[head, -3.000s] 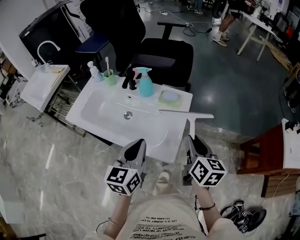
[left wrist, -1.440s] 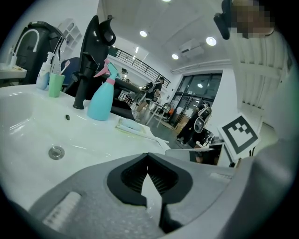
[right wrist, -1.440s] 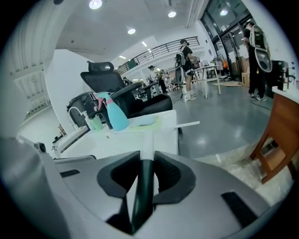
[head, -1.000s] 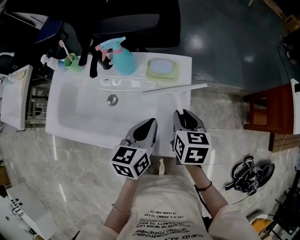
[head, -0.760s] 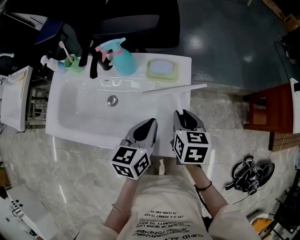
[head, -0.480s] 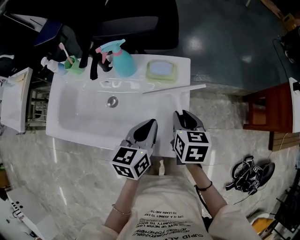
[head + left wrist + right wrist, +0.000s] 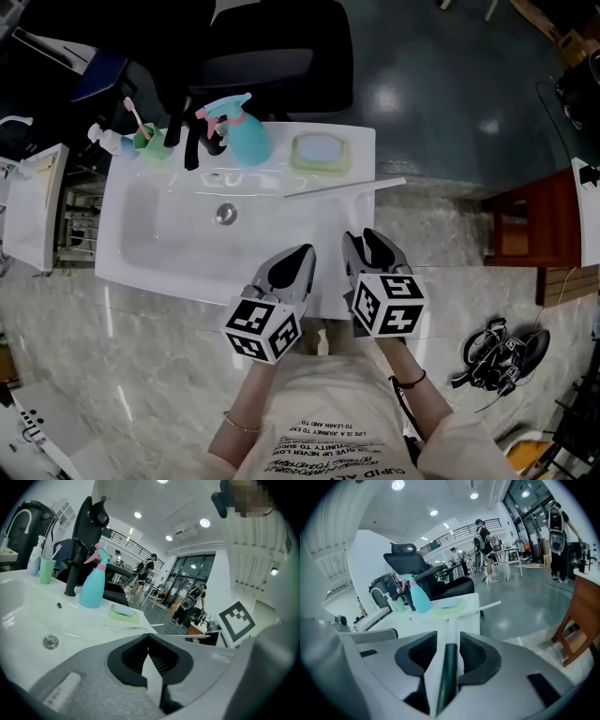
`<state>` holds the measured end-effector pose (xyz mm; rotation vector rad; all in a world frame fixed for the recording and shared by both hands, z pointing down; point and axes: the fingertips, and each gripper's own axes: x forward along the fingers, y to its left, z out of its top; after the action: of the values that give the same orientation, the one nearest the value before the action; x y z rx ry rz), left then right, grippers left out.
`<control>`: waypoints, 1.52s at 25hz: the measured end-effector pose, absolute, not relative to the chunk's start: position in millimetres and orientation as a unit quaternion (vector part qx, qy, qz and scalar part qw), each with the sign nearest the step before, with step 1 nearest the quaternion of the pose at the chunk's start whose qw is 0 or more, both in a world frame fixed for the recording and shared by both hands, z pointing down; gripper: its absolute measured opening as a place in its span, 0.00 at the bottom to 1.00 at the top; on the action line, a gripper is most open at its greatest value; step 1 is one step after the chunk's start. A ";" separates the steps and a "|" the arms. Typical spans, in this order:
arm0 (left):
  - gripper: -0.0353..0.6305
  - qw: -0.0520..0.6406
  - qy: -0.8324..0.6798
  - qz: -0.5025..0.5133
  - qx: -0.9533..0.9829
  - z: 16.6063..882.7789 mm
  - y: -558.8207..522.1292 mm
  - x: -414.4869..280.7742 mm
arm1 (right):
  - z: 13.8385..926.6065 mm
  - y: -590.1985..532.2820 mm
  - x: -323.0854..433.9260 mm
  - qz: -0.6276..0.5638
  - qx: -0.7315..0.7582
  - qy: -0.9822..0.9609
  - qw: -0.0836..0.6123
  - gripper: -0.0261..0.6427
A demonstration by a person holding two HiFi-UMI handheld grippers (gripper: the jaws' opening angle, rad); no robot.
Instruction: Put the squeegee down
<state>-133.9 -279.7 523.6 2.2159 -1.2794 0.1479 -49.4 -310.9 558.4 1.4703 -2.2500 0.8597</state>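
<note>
The white squeegee (image 7: 342,187) lies along the right rim of the white sink (image 7: 141,253), with its blade across the back corner. Its dark handle (image 7: 446,667) runs back between the jaws of my right gripper (image 7: 364,240). Those jaws have just been opening, and a gap shows beside the handle, so the right gripper (image 7: 449,637) is open around it. My left gripper (image 7: 298,255) hovers over the sink's front rim, left of the right one. In the left gripper view the left gripper (image 7: 148,637) is shut with nothing in it.
At the back of the sink stand a teal spray bottle (image 7: 244,136), a black faucet (image 7: 192,141), a green cup with a toothbrush (image 7: 150,141) and a soap dish (image 7: 319,152). A black office chair (image 7: 272,56) is behind it. A red-brown wooden stand (image 7: 525,234) is at the right.
Both grippers have stayed almost where they were. The head view has shifted a little, so the sink sits slightly lower in the picture. The squeegee blade still rests on the rim.
</note>
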 end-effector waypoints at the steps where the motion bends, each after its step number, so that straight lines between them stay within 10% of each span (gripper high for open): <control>1: 0.09 0.282 -0.477 0.055 0.831 521.1 -280.0 -132.9 | 554.1 -311.4 -47.4 0.297 0.517 -0.788 0.152 0.25; 18: 0.09 0.181 -0.445 0.032 0.876 445.7 -282.6 -117.9 | 475.7 -307.4 -21.6 0.219 0.529 -0.816 0.078 0.05; 38: 0.09 0.083 -0.495 -0.025 0.865 374.0 -285.1 -162.9 | 378.5 -304.7 6.0 0.146 0.510 -0.847 -0.040 0.05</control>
<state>-162.9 -285.1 374.0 2.5805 -1.4773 -0.0737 6.0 -304.7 378.5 1.6429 -2.7305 0.4710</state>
